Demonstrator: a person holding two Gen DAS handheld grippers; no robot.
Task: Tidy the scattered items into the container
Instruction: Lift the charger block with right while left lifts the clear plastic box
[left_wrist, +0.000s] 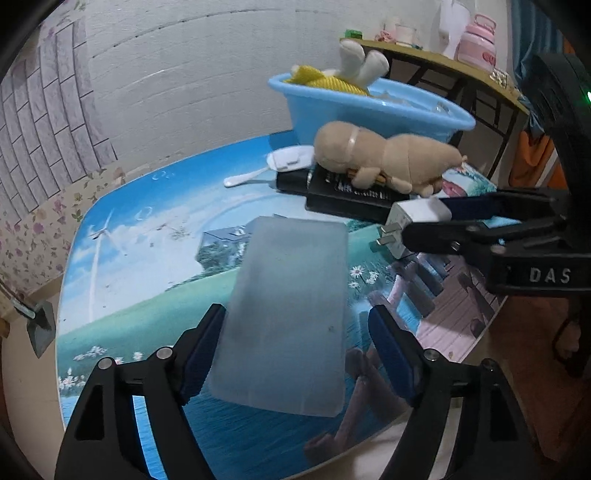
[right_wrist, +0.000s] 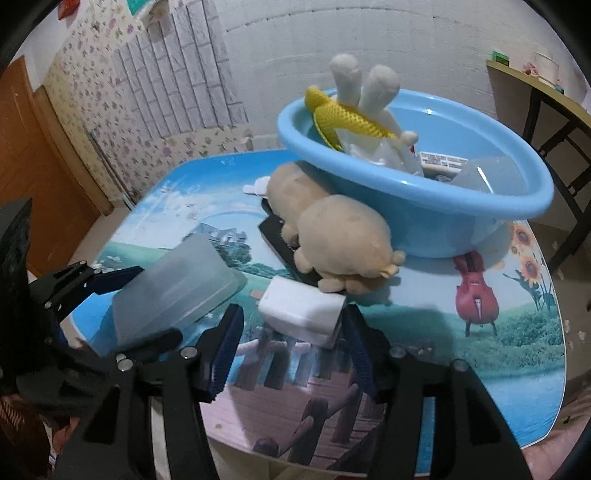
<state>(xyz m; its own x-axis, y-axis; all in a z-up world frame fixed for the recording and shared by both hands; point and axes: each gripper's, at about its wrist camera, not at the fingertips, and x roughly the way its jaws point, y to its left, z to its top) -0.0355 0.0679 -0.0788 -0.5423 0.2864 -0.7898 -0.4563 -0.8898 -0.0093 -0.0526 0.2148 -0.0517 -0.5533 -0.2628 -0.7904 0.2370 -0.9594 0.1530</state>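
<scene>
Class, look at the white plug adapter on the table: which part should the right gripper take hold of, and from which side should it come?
Grip the white plug adapter across its flat body, coming from the near table edge, prongs left clear. The right gripper already straddles it, the adapter's far end up against the tan plush toy.

- The basin (right_wrist: 413, 206) stands at the far side of the table (right_wrist: 517, 332).
- The plush toy (right_wrist: 343, 243) lies before the basin, on a flat box (left_wrist: 347, 195).
- The charger (right_wrist: 303, 310) lies before the toy, the plastic lid (right_wrist: 177, 288) to its left.
</scene>
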